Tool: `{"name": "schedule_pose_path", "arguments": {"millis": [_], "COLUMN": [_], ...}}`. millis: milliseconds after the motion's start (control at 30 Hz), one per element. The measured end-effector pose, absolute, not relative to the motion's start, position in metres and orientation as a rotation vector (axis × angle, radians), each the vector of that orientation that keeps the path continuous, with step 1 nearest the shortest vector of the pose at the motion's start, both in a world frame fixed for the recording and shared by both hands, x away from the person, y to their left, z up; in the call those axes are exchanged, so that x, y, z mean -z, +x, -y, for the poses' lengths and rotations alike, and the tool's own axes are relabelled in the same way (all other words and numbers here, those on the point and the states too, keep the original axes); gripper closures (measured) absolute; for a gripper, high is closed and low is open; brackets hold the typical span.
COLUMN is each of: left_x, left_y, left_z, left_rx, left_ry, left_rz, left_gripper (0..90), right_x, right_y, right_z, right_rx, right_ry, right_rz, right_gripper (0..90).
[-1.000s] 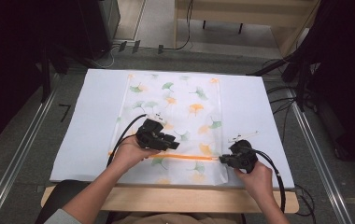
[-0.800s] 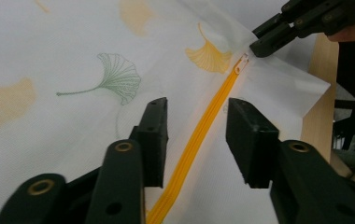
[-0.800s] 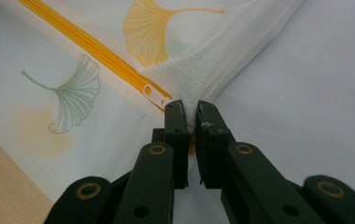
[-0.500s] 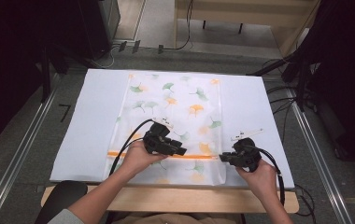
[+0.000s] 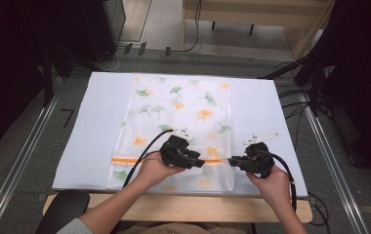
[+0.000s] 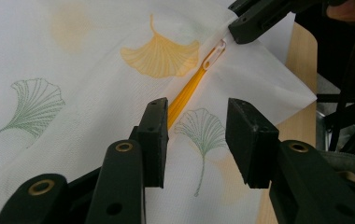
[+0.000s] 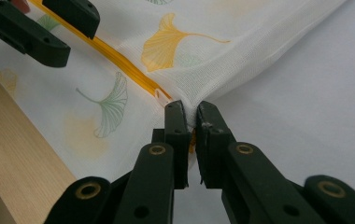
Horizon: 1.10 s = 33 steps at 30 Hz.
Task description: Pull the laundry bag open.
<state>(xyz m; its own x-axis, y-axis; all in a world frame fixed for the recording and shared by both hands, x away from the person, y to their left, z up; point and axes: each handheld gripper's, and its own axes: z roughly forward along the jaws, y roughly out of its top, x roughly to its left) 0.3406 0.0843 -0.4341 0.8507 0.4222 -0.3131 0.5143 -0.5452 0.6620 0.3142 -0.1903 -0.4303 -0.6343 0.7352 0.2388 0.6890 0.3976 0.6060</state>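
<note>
A white mesh bag (image 5: 183, 112) printed with ginkgo leaves lies flat on the table. An orange zipper (image 5: 130, 159) crosses it near the front edge. My left gripper (image 5: 202, 163) hovers open over the zipper (image 6: 185, 95), one jaw on each side and nothing between them. The white zipper pull (image 6: 214, 53) sits just beyond, close to the right gripper's jaws (image 6: 259, 18). My right gripper (image 7: 190, 114) is shut on the bag's right edge where the zipper (image 7: 119, 63) ends, and the mesh there is bunched up. The left gripper (image 7: 49, 28) is seen farther along the zipper.
The bag lies on a white table cover (image 5: 91, 122). A bare wooden strip (image 5: 183, 207) runs along the near edge. Cables (image 5: 291, 105) trail off to the right, and metal rails (image 5: 22, 161) flank the table. A black stool (image 5: 61, 209) stands at the lower left.
My left gripper has slid right along the zipper toward the right gripper, uncovering the orange line to its left. The right gripper has held its place on the bag's edge.
</note>
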Motion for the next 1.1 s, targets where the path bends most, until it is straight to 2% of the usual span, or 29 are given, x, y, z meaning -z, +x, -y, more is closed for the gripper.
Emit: {"name": "schedule_pose_path", "arguments": {"millis": [233,300,467,667,1100], "left_x": [0.438,0.439,0.443,0.447,0.452], "left_y": [0.332,0.331,0.33,0.33,0.337], "left_z": [-0.068,-0.065,-0.056,-0.047,-0.036], "left_rx": [0.074,0.077,0.102,0.088,0.059], "left_ry": [2.296,2.293,2.296,2.292,2.31], "left_rz": [-0.639,-0.657,-0.657,-0.667,-0.652], "left_gripper": [62.3,61.0,64.4,60.5,60.0], "right_x": [0.427,0.427,0.427,0.425,0.425], "right_y": [0.313,0.313,0.313,0.312,0.311], "right_z": [0.188,0.188,0.188,0.184,0.179], "right_rx": [-1.083,-1.084,-1.089,-1.109,-1.119], "right_ry": [1.297,1.292,1.287,1.261,1.244], "right_rz": [-2.556,-2.56,-2.565,-2.57,-2.592], "right_gripper": [85.4,85.4,85.4,85.4,85.5]}}
